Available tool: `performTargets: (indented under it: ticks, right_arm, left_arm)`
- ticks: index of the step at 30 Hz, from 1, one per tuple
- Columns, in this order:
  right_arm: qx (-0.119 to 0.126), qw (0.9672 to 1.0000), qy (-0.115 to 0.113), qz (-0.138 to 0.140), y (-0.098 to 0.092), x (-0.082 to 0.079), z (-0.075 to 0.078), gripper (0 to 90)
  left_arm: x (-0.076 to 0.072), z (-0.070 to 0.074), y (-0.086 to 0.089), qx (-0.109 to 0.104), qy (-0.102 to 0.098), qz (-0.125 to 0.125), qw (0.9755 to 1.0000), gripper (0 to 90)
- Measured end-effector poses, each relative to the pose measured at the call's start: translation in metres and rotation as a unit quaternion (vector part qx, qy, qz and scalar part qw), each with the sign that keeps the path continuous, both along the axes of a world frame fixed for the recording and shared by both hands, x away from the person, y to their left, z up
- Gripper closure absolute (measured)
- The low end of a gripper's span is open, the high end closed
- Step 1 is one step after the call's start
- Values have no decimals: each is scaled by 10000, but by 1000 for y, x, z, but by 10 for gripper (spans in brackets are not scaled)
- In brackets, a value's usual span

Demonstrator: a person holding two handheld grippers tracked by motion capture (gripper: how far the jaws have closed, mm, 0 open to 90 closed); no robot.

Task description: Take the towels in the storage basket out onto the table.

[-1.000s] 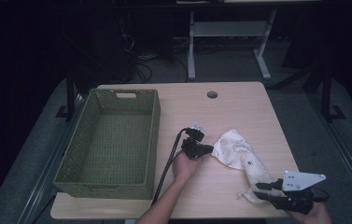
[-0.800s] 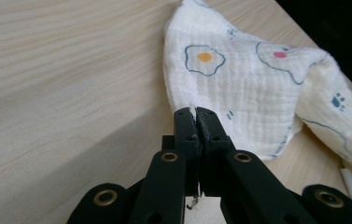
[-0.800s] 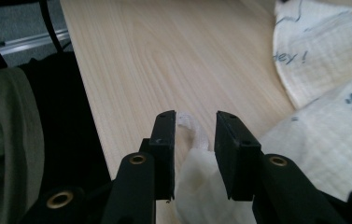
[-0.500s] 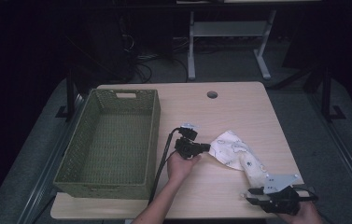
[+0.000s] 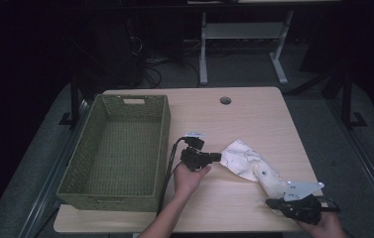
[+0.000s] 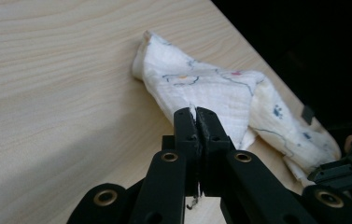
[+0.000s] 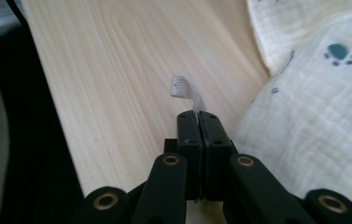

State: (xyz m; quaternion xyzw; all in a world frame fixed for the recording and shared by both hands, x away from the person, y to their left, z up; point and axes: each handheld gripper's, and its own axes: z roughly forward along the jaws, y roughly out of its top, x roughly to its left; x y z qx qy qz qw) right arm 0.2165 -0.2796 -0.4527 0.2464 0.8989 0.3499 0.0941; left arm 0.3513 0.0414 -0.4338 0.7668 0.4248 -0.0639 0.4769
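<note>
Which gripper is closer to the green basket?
Left. The left gripper is just right of the basket, shut on the cloth. The right gripper is far off at the table's near right corner, pinching the cloth's other end.

- the cloth (image 5: 248, 162): white crinkly muslin with little paw prints and squiggly lines
- lying rumpled on the right side of the wooden table (image 5: 254, 114), stretched diagonally, both ends pinched

Dim room, lit table (image 5: 254, 114)
Pale wood top with a round hole (image 5: 225, 100); grey floor (image 5: 318, 106), white stand (image 5: 239, 34) and cables (image 5: 147, 74) behind, in deep shadow
</note>
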Motion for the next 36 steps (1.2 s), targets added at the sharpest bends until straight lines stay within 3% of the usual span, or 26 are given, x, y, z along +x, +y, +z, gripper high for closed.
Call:
performTargets:
  ticks: [2, 4, 7, 8, 13, 14, 17, 21, 23, 26, 31, 32, 33, 34, 35, 36]
  right_arm:
    - [76, 10000, 2, -13, -2, 0, 2, 882]
    - [411, 9991, -24, -35, -9, -2, 13, 882]
    - [603, 9981, -102, -26, -13, -3, 20, 881]
    - [751, 9970, -158, -34, -16, -6, 28, 881]
    - [987, 9945, -340, -42, -22, -11, 44, 881]
    - [1046, 9936, -432, -38, -25, -13, 50, 881]
    - [1133, 9920, -552, -64, -28, -15, 59, 880]
    - [1233, 9902, -652, -80, -32, -17, 68, 881]
    - [1270, 9895, -682, -81, -32, -18, 70, 879]
    - [1209, 9904, -661, -82, -32, -16, 69, 879]
    - [1207, 9905, -655, -109, -32, -4, 66, 883]
    - [1235, 9899, -652, -224, -35, 14, 69, 887]
    - [1235, 9899, -652, -224, -35, 14, 69, 887]
    - [1341, 9878, -659, -439, -41, 45, 77, 890]
    - [1334, 9871, -684, -555, -42, 60, 82, 890]
    - [1263, 9865, -736, -745, -44, 83, 89, 888]
  left_arm:
    - [-2, 2, 3, -109, -7, 34, 9999, 884]
    - [-9, 9, 9, -333, -55, 90, 9994, 883]
    - [-17, 15, 15, -445, -115, 160, 9988, 883]
    - [-24, 20, 21, -652, -149, 267, 9974, 883]
    - [-41, 33, 32, -882, -259, 412, 9949, 882]
    - [-49, 40, 37, -1021, -325, 455, 9932, 882]
    - [-57, 48, 46, -1178, -384, 483, 9911, 882]
    - [-65, 54, 55, -1323, -413, 525, 9890, 881]
    - [-74, 57, 62, -1316, -530, 577, 9882, 882]
    - [-79, 55, 64, -1247, -481, 594, 9893, 881]
    - [-70, 51, 60, -1201, -475, 761, 9887, 881]
    - [-65, 54, 55, -1254, -491, 932, 9865, 881]
    - [-62, 58, 50, -1293, -580, 1012, 9847, 881]
    - [-55, 66, 39, -1171, -861, 1165, 9825, 882]
    - [-34, 78, 23, -898, -1284, 1421, 9774, 881]
    - [-17, 81, 17, -862, -1398, 1629, 9729, 877]
